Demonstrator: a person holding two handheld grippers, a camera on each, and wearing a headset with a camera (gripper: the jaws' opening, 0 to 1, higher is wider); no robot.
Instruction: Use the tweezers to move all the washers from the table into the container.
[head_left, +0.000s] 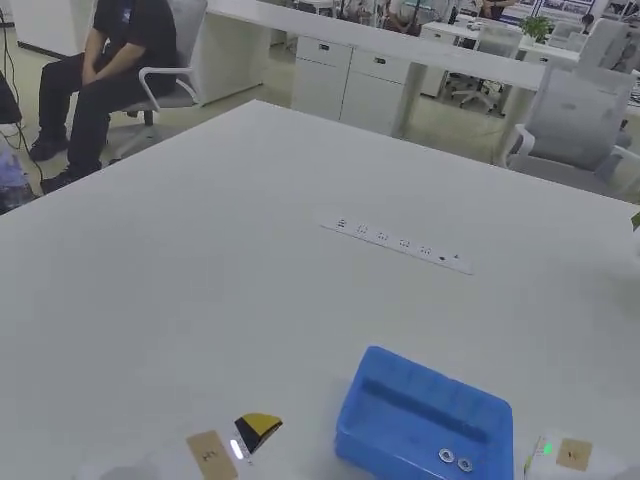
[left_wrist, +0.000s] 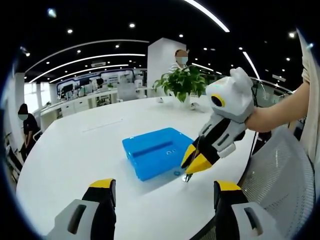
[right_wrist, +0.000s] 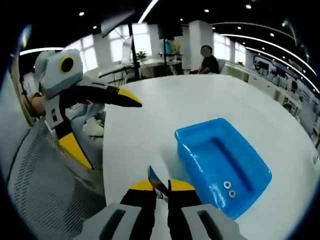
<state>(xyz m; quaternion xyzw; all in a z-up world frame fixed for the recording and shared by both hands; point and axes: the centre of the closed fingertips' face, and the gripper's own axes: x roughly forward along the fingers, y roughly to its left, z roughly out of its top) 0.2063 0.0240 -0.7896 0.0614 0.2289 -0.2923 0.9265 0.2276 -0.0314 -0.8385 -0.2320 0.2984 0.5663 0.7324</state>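
Observation:
The blue container (head_left: 420, 415) stands near the table's front edge with two washers (head_left: 455, 460) inside. In the right gripper view they lie in its near corner (right_wrist: 228, 189). My right gripper (right_wrist: 161, 189) is shut on the tweezers (right_wrist: 153, 176), which point at the table just left of the container (right_wrist: 225, 162). From the left gripper view, the tweezers' tips (left_wrist: 187, 177) hang by the container's (left_wrist: 155, 155) near corner, beside a small ring that may be a washer (left_wrist: 177, 172). My left gripper (left_wrist: 164, 192) is open and holds nothing. A gripper's yellow tip (head_left: 258, 428) sits left of the container.
A row of sockets (head_left: 400, 243) is set into the white table (head_left: 200, 280) further back. A person sits on a chair (head_left: 100, 70) at the far left, and office chairs (head_left: 570, 130) stand beyond the far right edge. A mesh chair (right_wrist: 45, 175) is close to the table.

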